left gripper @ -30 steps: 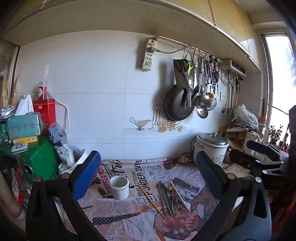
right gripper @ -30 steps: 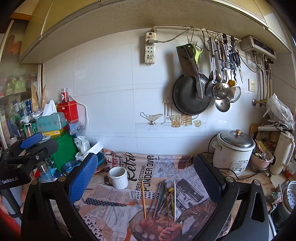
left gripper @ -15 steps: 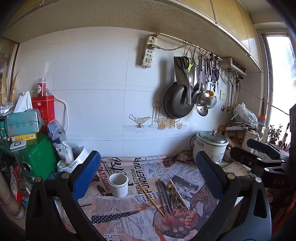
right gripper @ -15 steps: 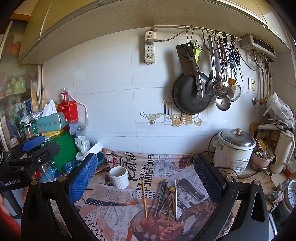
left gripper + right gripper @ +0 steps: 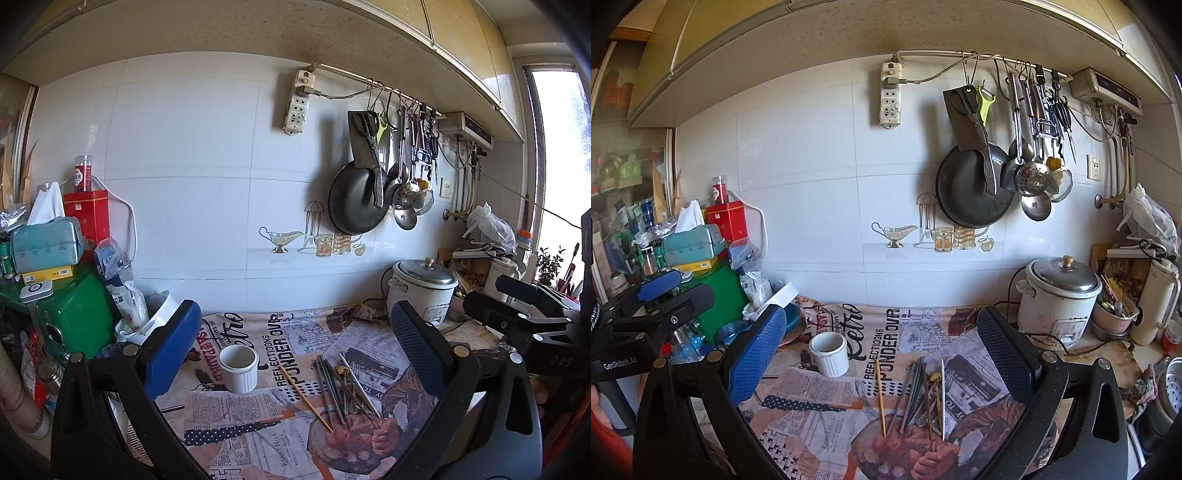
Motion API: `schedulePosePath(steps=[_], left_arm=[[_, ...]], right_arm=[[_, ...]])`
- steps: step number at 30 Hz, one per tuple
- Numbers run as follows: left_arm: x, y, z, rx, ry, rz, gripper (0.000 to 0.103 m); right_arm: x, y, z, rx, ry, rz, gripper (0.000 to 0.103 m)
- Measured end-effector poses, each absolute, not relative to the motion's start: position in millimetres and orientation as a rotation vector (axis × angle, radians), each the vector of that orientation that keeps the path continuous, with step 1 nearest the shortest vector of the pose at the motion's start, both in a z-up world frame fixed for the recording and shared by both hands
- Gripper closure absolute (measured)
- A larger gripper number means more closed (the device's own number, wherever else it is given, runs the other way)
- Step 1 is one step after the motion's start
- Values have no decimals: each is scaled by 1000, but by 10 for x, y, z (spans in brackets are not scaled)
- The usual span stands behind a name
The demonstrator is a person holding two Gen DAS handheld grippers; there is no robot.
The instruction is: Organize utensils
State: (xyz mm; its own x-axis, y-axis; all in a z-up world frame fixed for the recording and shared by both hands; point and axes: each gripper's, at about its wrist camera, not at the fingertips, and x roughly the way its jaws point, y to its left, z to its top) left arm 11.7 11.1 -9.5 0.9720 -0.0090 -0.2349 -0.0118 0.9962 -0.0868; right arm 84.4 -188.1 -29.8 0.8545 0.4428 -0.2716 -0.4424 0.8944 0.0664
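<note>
Both grippers hover above the counter, jaws spread wide, holding nothing. Left gripper (image 5: pixel 291 345), right gripper (image 5: pixel 881 349). Utensils (image 5: pixel 923 395) lie in a loose pile on the newsprint cloth (image 5: pixel 827 417), one wooden chopstick (image 5: pixel 880 397) just left of the pile, apart from it. White cup (image 5: pixel 829 352) stands upright left of the pile, near it, not touching. Rice cooker (image 5: pixel 1058 299) at right against the wall.

Bright window (image 5: pixel 557 177) glare right; fisheye-curved edges.
</note>
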Motion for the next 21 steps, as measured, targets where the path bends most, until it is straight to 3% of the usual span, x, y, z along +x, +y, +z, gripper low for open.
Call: schedulePosePath(steps=[21], left_arm=[[147,156,-130,-95,242,7,0]], right_arm=[[836,-1846,-288,-6,282,469,0]])
